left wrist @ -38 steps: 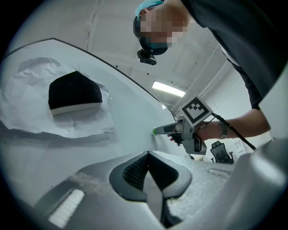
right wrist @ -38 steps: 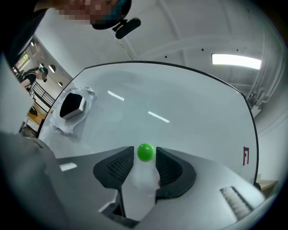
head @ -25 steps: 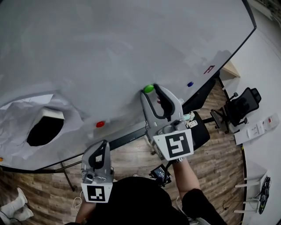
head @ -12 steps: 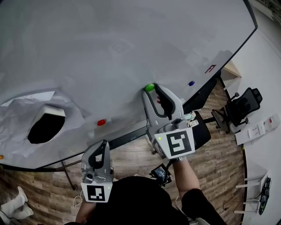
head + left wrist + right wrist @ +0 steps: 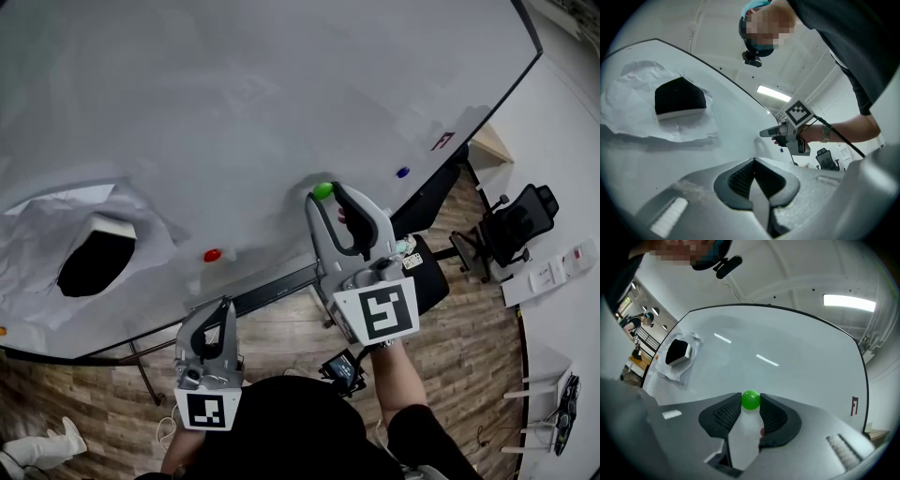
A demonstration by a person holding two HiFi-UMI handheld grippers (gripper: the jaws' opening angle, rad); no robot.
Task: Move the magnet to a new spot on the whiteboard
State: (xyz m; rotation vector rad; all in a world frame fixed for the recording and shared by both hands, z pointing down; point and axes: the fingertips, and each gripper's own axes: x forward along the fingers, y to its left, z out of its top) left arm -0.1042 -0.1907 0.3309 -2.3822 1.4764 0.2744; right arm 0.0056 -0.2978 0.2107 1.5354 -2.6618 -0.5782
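Note:
A small green magnet point(image 5: 322, 190) sits on the big whiteboard point(image 5: 234, 94) near its lower edge. My right gripper point(image 5: 325, 195) reaches up to it. In the right gripper view both black pads press on the sides of the green magnet point(image 5: 750, 400), so this right gripper point(image 5: 750, 402) is shut on it against the whiteboard point(image 5: 787, 348). My left gripper point(image 5: 215, 305) hangs lower at the left, below the board, holding nothing. In its own view the left gripper point(image 5: 753, 161) has its pads together.
A red magnet point(image 5: 213, 255) and a blue magnet point(image 5: 403, 172) also stick to the board. A black eraser point(image 5: 94, 265) lies on crumpled paper at the left. A red mark point(image 5: 441, 142) sits far right. An office chair point(image 5: 511, 230) stands on the wooden floor.
The right gripper stays at the green magnet with barely any shift. The left gripper has not moved. The head view has drifted slightly.

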